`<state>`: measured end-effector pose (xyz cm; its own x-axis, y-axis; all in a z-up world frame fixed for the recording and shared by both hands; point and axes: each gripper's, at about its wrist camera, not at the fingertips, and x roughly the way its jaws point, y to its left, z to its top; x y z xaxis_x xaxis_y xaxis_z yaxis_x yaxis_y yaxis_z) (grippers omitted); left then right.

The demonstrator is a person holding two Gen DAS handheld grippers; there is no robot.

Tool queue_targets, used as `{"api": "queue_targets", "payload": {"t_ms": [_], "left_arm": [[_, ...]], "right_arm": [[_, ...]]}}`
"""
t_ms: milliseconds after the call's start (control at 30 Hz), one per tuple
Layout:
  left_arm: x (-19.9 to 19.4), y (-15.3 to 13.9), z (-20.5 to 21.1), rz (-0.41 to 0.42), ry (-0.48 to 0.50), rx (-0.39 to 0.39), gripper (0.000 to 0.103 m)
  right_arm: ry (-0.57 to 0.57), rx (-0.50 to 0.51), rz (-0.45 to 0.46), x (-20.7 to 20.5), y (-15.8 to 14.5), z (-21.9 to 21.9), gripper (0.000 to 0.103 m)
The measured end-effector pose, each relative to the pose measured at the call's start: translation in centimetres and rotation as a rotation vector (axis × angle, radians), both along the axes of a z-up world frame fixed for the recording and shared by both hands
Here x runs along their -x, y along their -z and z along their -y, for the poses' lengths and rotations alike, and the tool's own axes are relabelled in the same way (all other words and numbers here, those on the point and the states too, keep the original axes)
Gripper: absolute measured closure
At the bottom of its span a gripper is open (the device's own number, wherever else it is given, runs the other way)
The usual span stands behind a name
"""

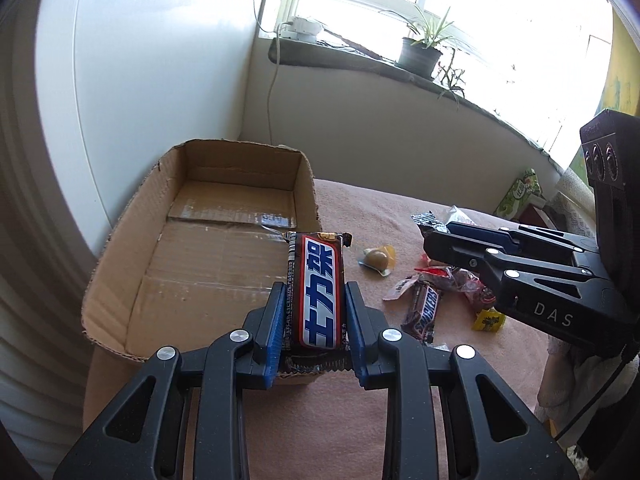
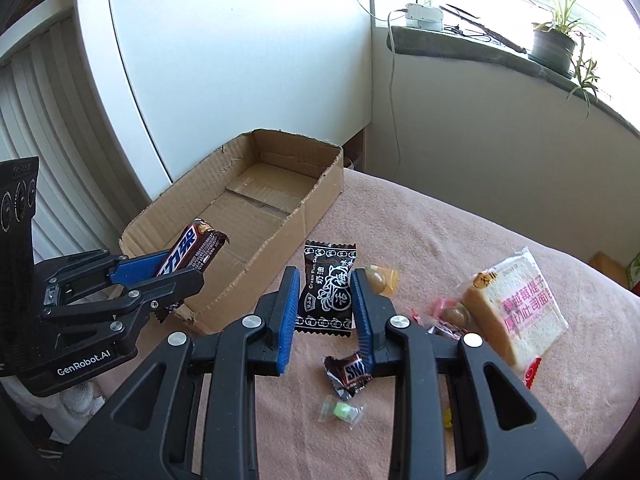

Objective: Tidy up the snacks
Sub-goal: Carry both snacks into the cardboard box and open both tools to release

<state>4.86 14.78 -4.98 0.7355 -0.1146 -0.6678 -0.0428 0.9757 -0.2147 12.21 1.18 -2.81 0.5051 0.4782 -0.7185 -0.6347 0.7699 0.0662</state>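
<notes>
Both claws grip: our left gripper [image 1: 314,312] clamps the chocolate bar [image 1: 318,290] mid-frame over the bare cardboard box [image 2: 320,184]; our right gripper [image 2: 325,300] pinches the black candy packet [image 2: 326,290]; loose snacks [image 2: 516,312] remain lower right, nothing boxed yet

Brown chocolate bar [image 1: 318,292] with blue lettering on white is up off the cloth, pinched at its sides, nose over the near rim of the open cardboard box [image 1: 120,280], which shows a bare taped floor. Black plum-candy packet [image 2: 326,290] is clamped too, upright. Small Snickers [image 2: 349,372], wrapped candies and bagged toast [image 2: 516,308] lie scattered beside the box.
</notes>
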Motion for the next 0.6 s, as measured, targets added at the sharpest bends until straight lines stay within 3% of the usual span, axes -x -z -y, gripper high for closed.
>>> {"api": "queue_targets", "payload": {"t_ms": [600], "left_arm": [[-0.8, 1.1, -5.0, -0.027, -0.094, 0.006, 0.076]], "right_arm": [[-0.114, 0.010, -0.033, -2.8, 1.6, -9.3, 0.076]]}}
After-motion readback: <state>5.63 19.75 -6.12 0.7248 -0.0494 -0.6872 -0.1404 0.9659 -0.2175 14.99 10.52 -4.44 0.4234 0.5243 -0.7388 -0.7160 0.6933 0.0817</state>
